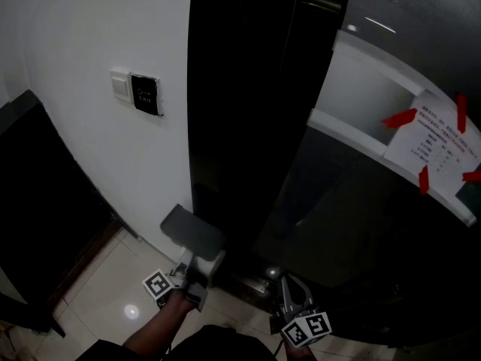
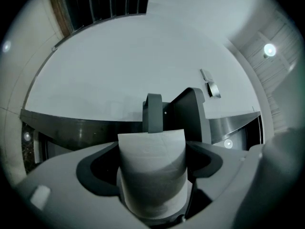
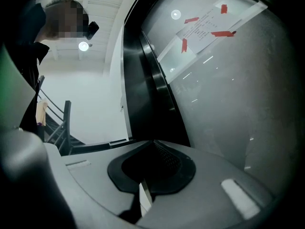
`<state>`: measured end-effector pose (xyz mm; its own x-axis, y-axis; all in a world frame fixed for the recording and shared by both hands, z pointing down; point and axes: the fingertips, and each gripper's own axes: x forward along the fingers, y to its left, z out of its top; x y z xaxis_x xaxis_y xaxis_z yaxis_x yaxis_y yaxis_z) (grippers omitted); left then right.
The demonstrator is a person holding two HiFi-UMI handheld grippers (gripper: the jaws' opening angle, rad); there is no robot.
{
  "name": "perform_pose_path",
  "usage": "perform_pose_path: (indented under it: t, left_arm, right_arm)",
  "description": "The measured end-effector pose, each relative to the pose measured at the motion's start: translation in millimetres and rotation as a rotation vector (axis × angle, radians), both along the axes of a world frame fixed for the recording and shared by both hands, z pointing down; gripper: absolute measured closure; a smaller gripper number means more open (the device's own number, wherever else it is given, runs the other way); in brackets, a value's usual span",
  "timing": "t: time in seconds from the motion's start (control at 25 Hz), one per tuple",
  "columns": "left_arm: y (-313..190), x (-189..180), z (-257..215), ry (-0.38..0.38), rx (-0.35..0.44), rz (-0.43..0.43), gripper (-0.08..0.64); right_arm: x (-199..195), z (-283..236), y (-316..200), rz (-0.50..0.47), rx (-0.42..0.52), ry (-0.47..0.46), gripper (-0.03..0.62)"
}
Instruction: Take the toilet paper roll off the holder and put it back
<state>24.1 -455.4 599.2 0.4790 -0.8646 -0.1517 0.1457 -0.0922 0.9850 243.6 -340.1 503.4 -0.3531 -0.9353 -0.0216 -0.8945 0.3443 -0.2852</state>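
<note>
My left gripper [image 2: 164, 120] is shut on a white toilet paper roll [image 2: 151, 168], which stands upright between its dark fingers [image 2: 153, 112] and fills the space between the jaws. In the head view this left gripper [image 1: 194, 241] is low in the middle, pointing up at the white wall, with a pale edge of the roll [image 1: 210, 265] showing under a grey finger. The right gripper [image 1: 282, 278] hangs beside it at the lower right with its marker cube [image 1: 307, 328] toward me. Seen from the right gripper view, its jaws are together, and only a thin white sliver [image 3: 145, 198] shows at their base. No holder is in view.
A wall switch plate [image 1: 141, 93] sits on the white wall [image 1: 83, 43]. Right of it stands a tall black panel [image 1: 240, 104], then a glass door [image 1: 376, 224] with a paper notice [image 1: 436, 143] held by red tape. Pale floor tiles [image 1: 113, 292] lie below.
</note>
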Motion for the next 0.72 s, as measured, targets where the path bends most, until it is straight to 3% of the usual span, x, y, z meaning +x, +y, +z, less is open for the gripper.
perform_pose_path:
  t: [0.72]
  left_arm:
    - [38.0, 69.5, -8.9, 0.043, 0.010, 0.230, 0.140]
  right_arm:
    - [9.3, -10.4, 13.5, 0.060, 0.024, 0.005, 0.578]
